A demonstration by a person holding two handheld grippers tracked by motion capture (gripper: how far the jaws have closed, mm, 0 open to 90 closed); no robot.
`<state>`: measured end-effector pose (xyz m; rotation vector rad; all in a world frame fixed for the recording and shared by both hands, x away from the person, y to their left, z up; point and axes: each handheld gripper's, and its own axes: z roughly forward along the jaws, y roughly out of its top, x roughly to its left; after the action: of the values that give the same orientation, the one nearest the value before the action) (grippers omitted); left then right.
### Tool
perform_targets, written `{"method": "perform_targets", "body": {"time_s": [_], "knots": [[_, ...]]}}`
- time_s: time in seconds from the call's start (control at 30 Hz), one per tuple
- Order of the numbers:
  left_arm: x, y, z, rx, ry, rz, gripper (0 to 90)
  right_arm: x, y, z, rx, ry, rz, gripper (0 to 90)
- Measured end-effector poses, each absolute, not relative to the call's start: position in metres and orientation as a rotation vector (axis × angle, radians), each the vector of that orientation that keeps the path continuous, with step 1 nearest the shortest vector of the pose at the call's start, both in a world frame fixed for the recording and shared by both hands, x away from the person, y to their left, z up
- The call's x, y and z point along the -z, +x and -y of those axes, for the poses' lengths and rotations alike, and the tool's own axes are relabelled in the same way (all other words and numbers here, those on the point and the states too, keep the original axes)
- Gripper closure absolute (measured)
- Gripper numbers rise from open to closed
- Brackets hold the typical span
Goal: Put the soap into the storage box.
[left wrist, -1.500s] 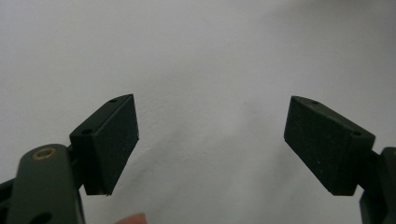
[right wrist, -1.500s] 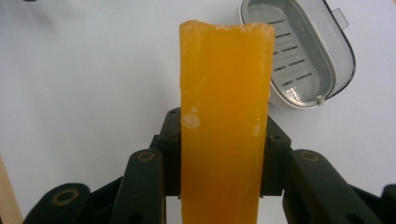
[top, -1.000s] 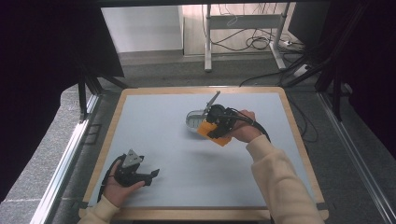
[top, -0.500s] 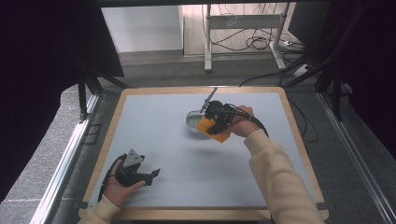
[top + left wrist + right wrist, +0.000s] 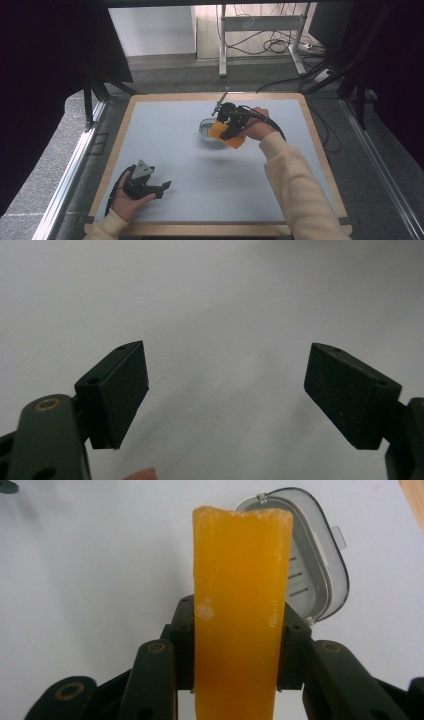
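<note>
An orange soap bar point(image 5: 240, 605) stands on edge between the jaws of my right gripper point(image 5: 239, 650), which is shut on its flat sides. In the high view the soap bar point(image 5: 227, 136) and the right gripper point(image 5: 230, 129) hang just over a small clear dish point(image 5: 205, 129) right of the table's middle. The clear dish point(image 5: 320, 555) shows ribs on its floor behind the bar. My left gripper point(image 5: 164, 188) rests near the front left of the mat. Its jaws stand wide apart over bare mat in the left gripper view point(image 5: 227, 390), with nothing between them.
The grey-blue mat point(image 5: 165, 140) lies in a wooden frame point(image 5: 320, 150). Metal rails run along the table's left side point(image 5: 75, 165). Cables and a desk frame point(image 5: 260, 30) lie on the floor beyond the far edge.
The right hand has shifted the orange bar slightly left and farther away, over the clear dish. The left hand and its gripper have stayed put.
</note>
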<state>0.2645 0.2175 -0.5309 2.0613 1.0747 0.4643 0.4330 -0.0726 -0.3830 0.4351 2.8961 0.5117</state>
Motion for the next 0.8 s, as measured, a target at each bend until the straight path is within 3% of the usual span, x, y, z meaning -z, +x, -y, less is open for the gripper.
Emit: {"method": "perform_targets", "body": {"time_s": [0.8], "knots": [[0.530,0.265,-0.220,-0.468,2.063,-1.071,18.2,0.383,0.461,0.057,-0.421,0.389,-2.896,61.4]]}}
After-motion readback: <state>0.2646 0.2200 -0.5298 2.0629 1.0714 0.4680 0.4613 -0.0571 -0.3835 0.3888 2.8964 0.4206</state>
